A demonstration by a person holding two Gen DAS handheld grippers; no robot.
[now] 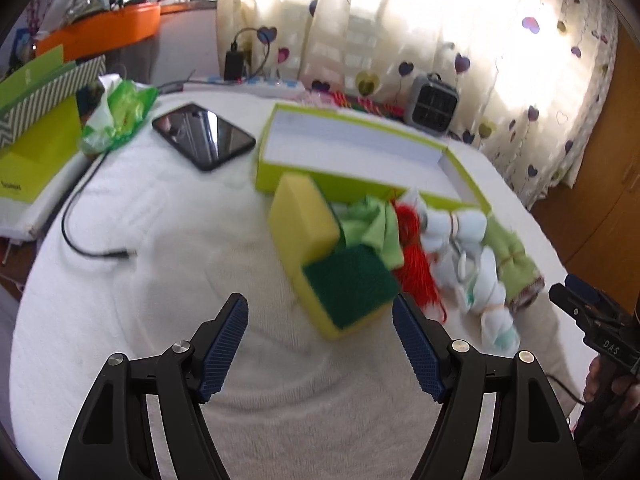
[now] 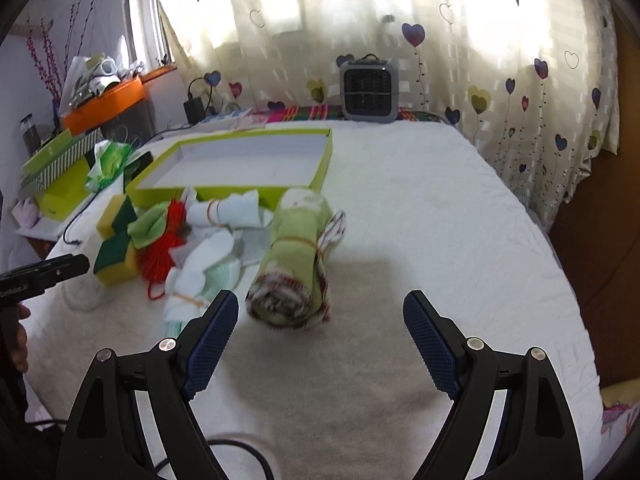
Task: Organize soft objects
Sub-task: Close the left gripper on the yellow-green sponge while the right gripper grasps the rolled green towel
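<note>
A pile of soft things lies on the white towel in front of an open lime-green box. It holds two yellow sponges with green scrub pads, a light green cloth, red yarn, white and mint rolled cloths and a rolled green towel. My left gripper is open just short of the nearer sponge. My right gripper is open just short of the rolled green towel.
A black phone and a black cable lie left of the box. Green boxes and a green plastic bag stand at the far left. A small grey fan stands at the back by the curtain.
</note>
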